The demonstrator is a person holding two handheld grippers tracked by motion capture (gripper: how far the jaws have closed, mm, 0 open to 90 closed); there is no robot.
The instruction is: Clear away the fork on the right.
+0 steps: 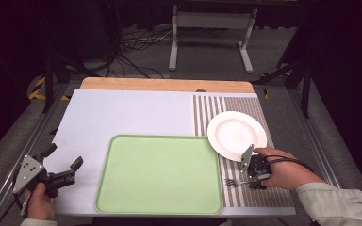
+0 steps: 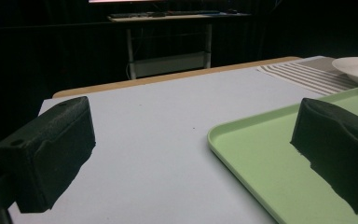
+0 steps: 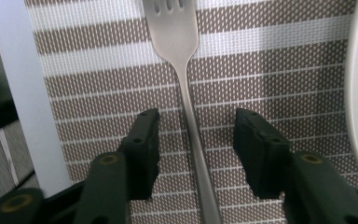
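Striped placemat (image 3: 270,70), fork (image 3: 186,93) between right hand-held gripper (image 3: 196,140) jaws, seemingly untouched

Table evenly lit, surroundings dark; all views slightly soft.

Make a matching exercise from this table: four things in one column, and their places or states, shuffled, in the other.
1. fork
2. plate
3. tray
4. left gripper

a. jaws wide apart, nothing between them
b. green, bare, mid-table
c. white, at the striped mat's far end
d. handle between the right gripper's jaws, pads not touching it

Pairs: 1-d, 2-c, 3-b, 4-a
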